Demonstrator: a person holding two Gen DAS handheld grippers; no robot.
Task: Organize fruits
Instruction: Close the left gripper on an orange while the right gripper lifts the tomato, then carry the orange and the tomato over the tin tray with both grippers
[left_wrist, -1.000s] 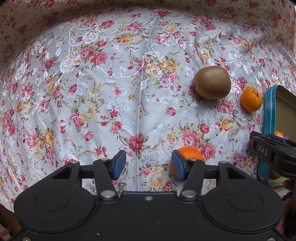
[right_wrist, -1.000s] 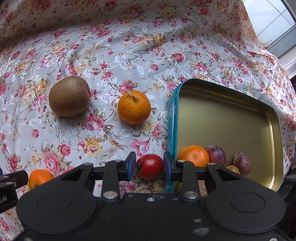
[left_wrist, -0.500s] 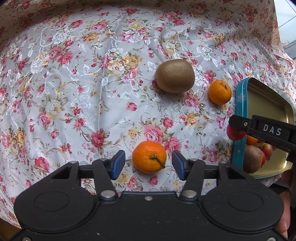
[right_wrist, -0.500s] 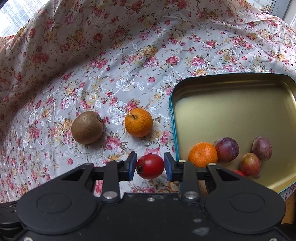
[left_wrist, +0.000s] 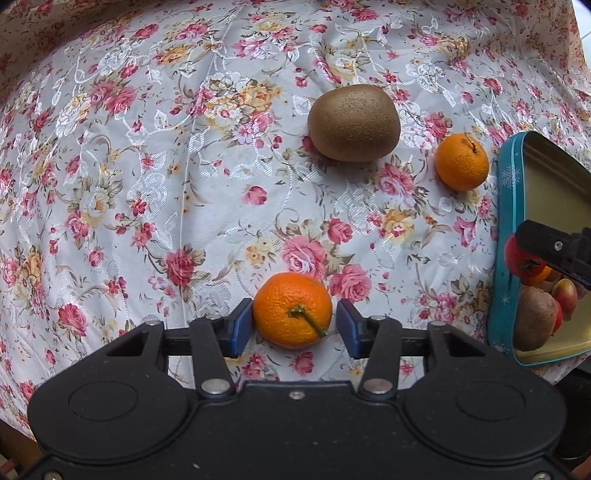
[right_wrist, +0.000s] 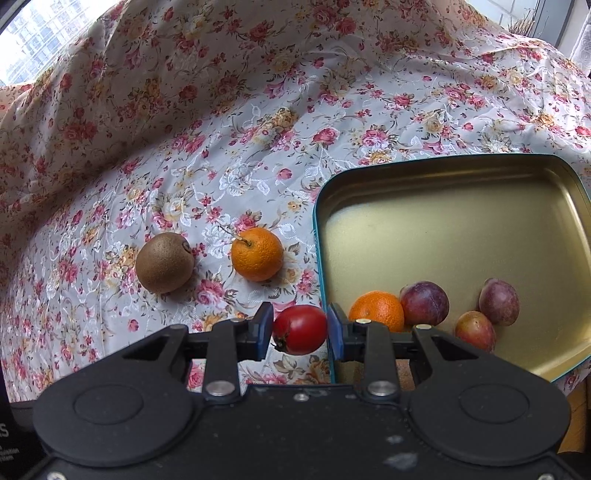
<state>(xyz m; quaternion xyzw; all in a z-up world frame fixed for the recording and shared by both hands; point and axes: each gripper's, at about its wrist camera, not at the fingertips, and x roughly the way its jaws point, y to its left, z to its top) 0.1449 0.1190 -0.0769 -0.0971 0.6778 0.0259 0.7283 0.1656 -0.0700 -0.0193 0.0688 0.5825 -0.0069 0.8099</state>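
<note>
My left gripper (left_wrist: 294, 324) is open, its blue pads on either side of an orange mandarin (left_wrist: 292, 309) that lies on the floral cloth; the left pad looks to touch it, the right stands apart. A brown kiwi (left_wrist: 354, 122) and a second mandarin (left_wrist: 461, 161) lie farther off. My right gripper (right_wrist: 300, 330) is shut on a red tomato (right_wrist: 300, 328) and holds it at the left rim of the teal tin (right_wrist: 317, 236). The tin holds a mandarin (right_wrist: 376, 309) and plums (right_wrist: 424, 303).
The kiwi (right_wrist: 164, 263) and the far mandarin (right_wrist: 257, 253) lie left of the tin in the right wrist view. The right gripper with the tomato (left_wrist: 524, 263) shows at the tin's rim (left_wrist: 506, 206) in the left wrist view. The floral cloth (left_wrist: 147, 184) covers the table.
My left gripper has moved forward until the near mandarin sits between its pads. My right gripper has carried the tomato up and toward the tin's rim.
</note>
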